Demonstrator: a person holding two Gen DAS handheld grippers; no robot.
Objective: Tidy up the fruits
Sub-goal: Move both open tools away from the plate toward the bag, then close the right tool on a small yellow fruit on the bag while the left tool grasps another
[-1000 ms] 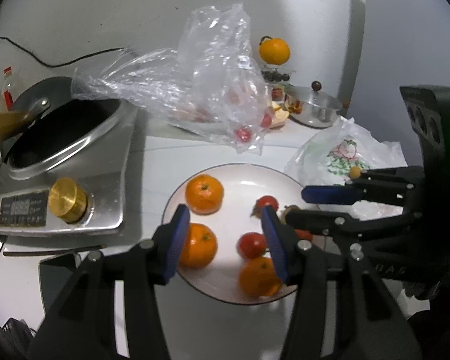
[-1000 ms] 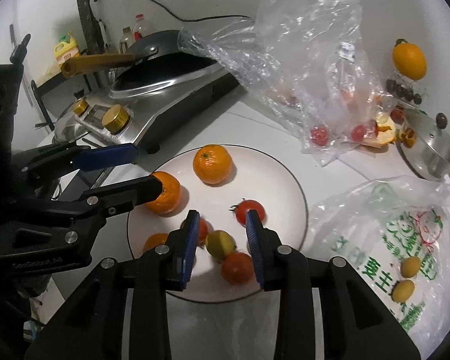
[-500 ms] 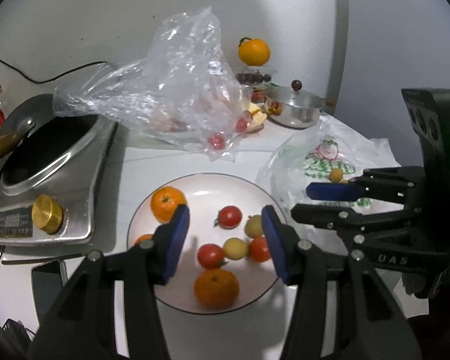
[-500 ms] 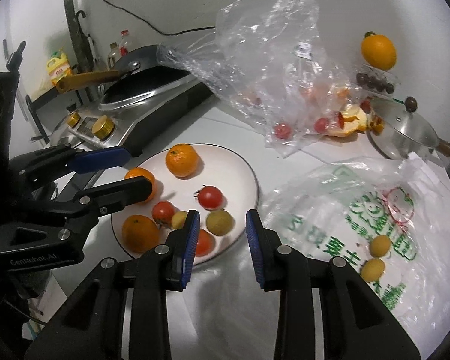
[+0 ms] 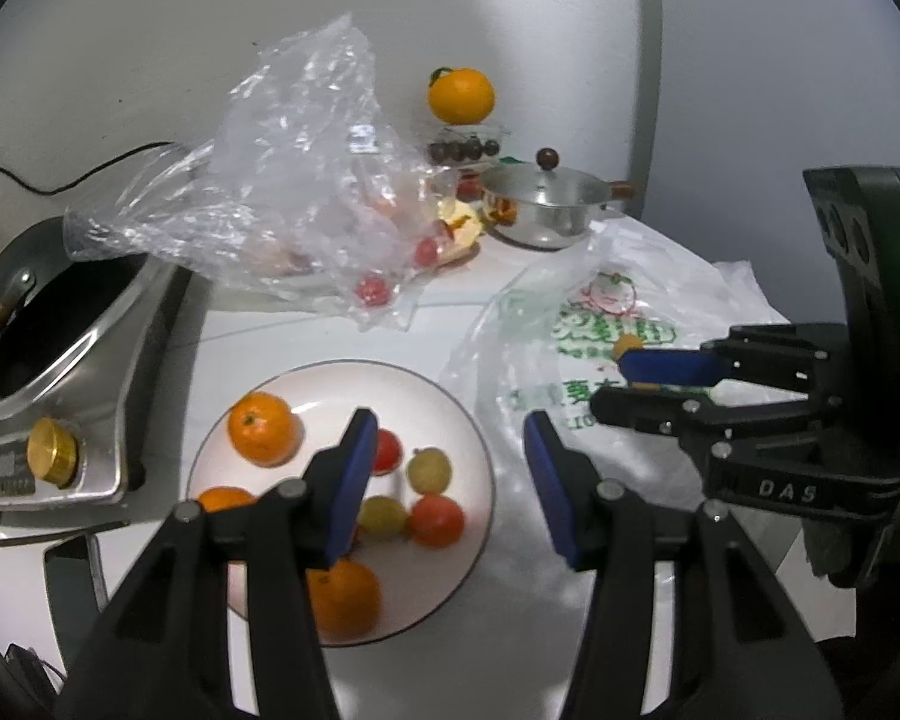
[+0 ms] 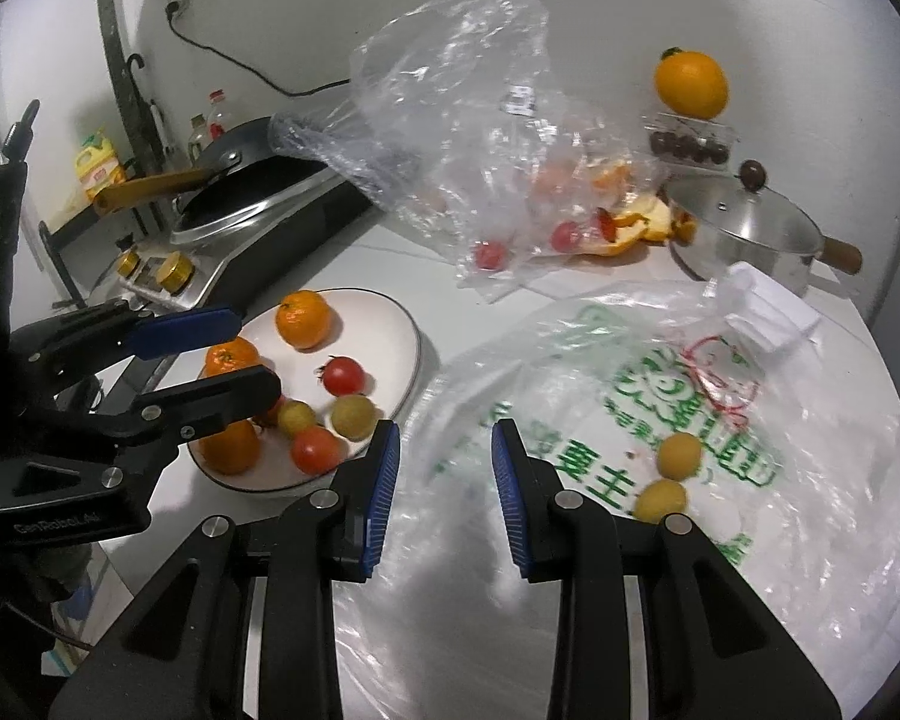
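A white plate (image 5: 468, 420) (image 6: 402, 324) holds oranges (image 5: 263, 427) (image 6: 303, 318), red tomatoes (image 6: 343, 375) and small yellow fruits (image 5: 429, 468) (image 6: 354, 415). A white printed plastic bag (image 6: 660, 396) (image 5: 582, 324) lies right of it, with two small yellow fruits (image 6: 678, 456) inside. My left gripper (image 5: 444, 480) is open and empty above the plate's right edge. My right gripper (image 6: 444, 480) is open and empty over the bag's left edge.
A clear crumpled bag (image 6: 480, 138) with tomatoes lies behind the plate. An induction cooker with a pan (image 5: 48, 324) stands at left. A steel lidded pot (image 6: 744, 228), orange peel (image 6: 636, 228) and a large orange on a box (image 6: 690, 84) sit at the back.
Both grippers have moved right, away from over the plate toward the printed bag. Both stay open and empty.
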